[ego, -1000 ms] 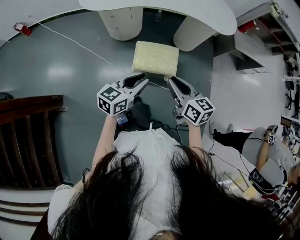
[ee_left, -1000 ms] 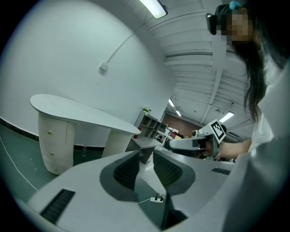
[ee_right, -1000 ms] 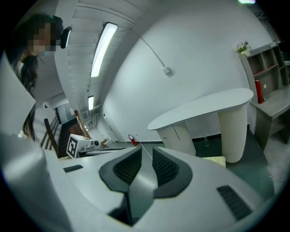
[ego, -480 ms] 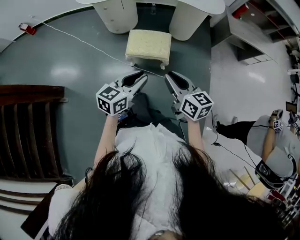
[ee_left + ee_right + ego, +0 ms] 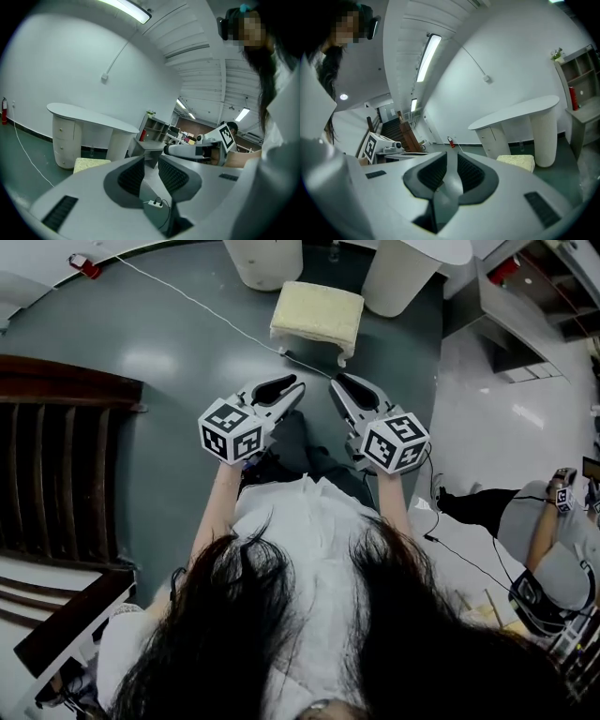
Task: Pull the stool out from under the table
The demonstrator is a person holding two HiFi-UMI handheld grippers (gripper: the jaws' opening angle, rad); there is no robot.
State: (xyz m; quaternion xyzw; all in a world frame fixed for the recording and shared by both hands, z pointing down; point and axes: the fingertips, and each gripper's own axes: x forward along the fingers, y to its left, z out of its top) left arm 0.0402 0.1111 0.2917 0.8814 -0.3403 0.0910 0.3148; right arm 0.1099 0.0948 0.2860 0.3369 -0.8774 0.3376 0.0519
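Grippers, 2 pcs, both being held out over the grey-green floor and pointing fwd, a little down.
- L gripper (image 5: 298,383): jaws sitting pressed together bar a thin slit, pinching nothing.
- R gripper (image 5: 335,381): same; jaws sitting together w/ nothing btwn them. Tips of the two are hovering near each other, not touching; marker cubes are facing up at the head cam.
- Forearms (image 5: 214,521): bare, coming out of a white top (image 5: 300,521) and carrying the grippers. Long dark hair (image 5: 309,634) is hanging across the btm of the head view.
- Power strip (image 5: 154,202): lying on the floor past the L jaws, plugs sitting in it.
- White cable (image 5: 202,307): running across the floor from upper left and passing just in front of the stool.
- Stool (image 5: 317,313): cream cushioned top, white legs. It is standing upright ahead of both grippers, well apart from them and touched by neither. It is sitting out in front of the table's two pedestals, clear of the top in the head view.
- Table (image 5: 89,116): white curved top resting on rounded pedestals, standing by a white wall.
- Dark wooden railing (image 5: 56,474): standing at left.
- Grey shelf unit (image 5: 157,133): standing just past the table.
- Second person (image 5: 553,549): sitting at far right.
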